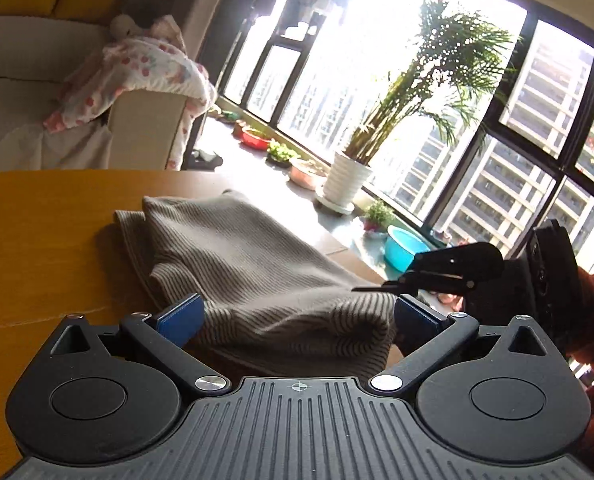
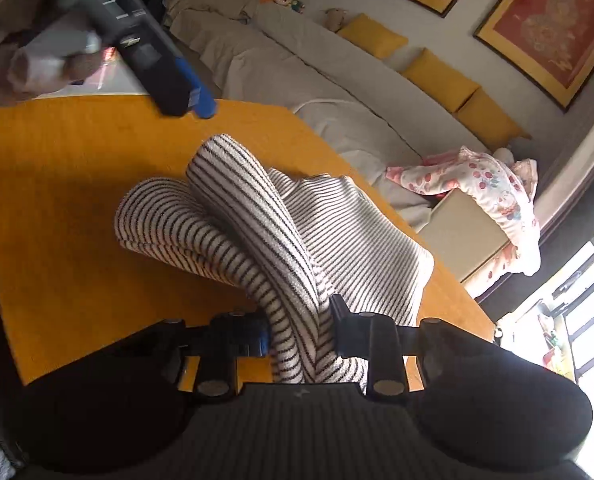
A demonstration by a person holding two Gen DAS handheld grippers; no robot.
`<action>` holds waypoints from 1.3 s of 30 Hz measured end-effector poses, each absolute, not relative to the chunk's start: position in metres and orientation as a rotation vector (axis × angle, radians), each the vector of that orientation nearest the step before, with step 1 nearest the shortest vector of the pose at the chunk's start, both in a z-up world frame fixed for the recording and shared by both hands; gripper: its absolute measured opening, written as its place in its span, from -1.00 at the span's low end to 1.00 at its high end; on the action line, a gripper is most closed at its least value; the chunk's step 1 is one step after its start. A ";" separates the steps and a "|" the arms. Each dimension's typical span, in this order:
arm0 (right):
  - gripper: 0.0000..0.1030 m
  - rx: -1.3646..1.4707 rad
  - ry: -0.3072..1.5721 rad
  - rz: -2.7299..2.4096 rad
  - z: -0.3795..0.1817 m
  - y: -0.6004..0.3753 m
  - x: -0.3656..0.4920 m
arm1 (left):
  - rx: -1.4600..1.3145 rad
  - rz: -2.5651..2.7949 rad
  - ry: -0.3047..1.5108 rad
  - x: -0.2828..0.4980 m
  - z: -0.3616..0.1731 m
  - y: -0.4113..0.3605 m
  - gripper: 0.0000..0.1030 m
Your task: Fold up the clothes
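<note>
The striped top [image 2: 257, 216] lies bunched in the middle of the table [image 2: 57, 200]. The right gripper [image 2: 297, 332] pinches a fold of it. The left gripper [image 1: 297, 312] is wide, holding nothing. Next it probably needs another edge to spread the top flat.

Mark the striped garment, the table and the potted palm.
striped garment [image 2: 233, 216]: right wrist view, on the raised fold.
table [image 1: 37, 240]: left wrist view, bare wood left of the cloth.
potted palm [image 1: 347, 178]: left wrist view, on its white pot.
</note>
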State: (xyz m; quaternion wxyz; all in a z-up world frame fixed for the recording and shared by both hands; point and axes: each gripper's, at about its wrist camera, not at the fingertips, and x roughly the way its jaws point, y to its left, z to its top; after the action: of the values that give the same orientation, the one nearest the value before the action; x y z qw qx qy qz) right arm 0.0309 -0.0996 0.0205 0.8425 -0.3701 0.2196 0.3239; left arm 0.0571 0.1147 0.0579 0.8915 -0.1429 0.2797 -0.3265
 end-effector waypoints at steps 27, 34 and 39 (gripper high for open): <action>0.08 -0.778 0.576 0.980 0.039 -0.102 0.141 | -0.348 -0.615 0.718 0.148 0.042 0.148 0.82; 0.84 -0.601 0.516 0.786 0.073 -0.141 0.115 | -0.136 -0.708 0.712 0.124 0.045 0.086 0.88; 1.00 -0.541 0.478 0.611 0.071 -0.168 0.113 | 0.031 -0.531 0.713 0.129 0.025 0.069 0.88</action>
State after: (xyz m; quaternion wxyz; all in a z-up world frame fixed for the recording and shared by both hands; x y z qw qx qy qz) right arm 0.1128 -0.1680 0.0710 0.8902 -0.2606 0.2303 0.2942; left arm 0.1295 0.0691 0.0254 0.9026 0.0152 0.3449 -0.2570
